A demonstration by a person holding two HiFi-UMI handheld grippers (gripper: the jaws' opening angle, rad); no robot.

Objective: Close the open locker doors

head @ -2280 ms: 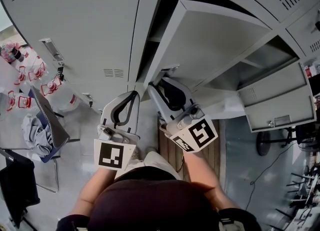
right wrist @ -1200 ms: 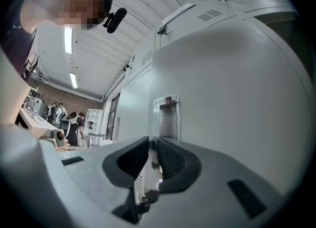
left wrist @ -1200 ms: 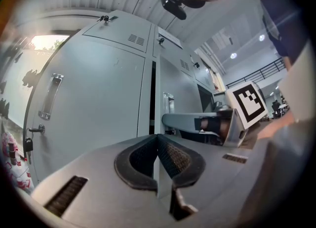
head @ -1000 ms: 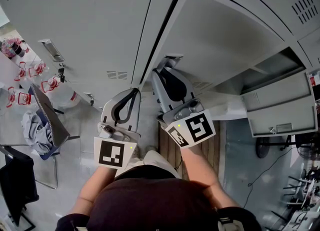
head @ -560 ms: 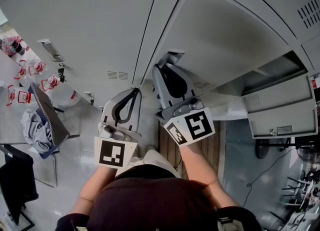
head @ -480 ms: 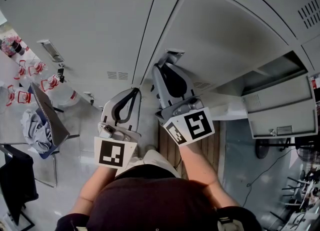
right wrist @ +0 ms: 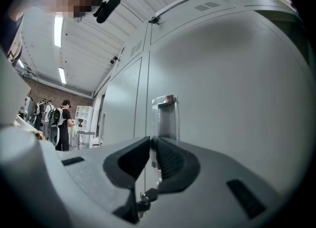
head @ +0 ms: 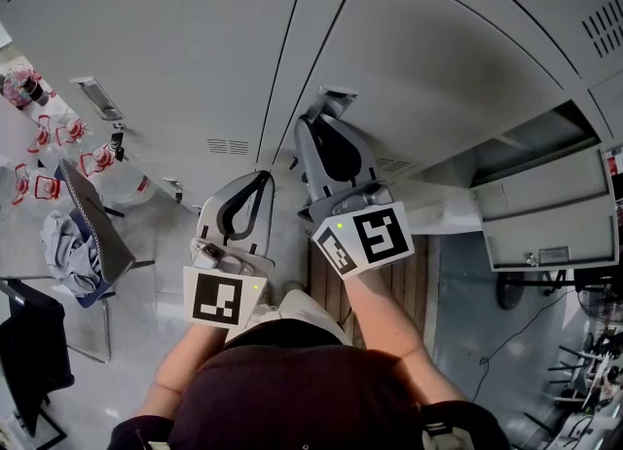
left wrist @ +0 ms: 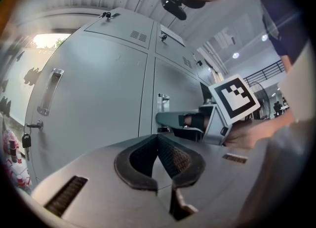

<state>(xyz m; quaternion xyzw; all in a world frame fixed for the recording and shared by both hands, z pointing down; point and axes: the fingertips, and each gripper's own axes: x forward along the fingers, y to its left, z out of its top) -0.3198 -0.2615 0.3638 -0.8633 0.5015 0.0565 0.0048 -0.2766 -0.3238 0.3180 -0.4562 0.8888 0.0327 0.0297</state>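
LOCKER ROOM: A person faces a bank of grey lockers [head: 175, 39] with a tool in each hand. The right tool [head: 327, 119] points level at the handle [head: 337, 100] of the tall door [head: 448, 78], with its tip right at the handle. Whether it actually touches the metal cannot be told from overhead.

The tall door looks pushed home against its frame, with only a thin dark seam along its handle side. The right tool's jaws have just been closing and now stand all but together, clenched on nothing. In the right gripper view the handle rises just beyond their tips.

The left tool [head: 261, 181] hangs below and to the left of the handle. Its jaws are pressed together and empty, and it is aimed at the shut neighbouring door [head: 146, 58] without touching it.

Well to the right of the handle and lower down, a small door [head: 545, 209] hangs open, and its compartment [head: 531, 141] shows above it.

Far to the left of the handle, the neighbouring door has its own pull [head: 97, 97], with a key [head: 117, 136] hanging just under it.
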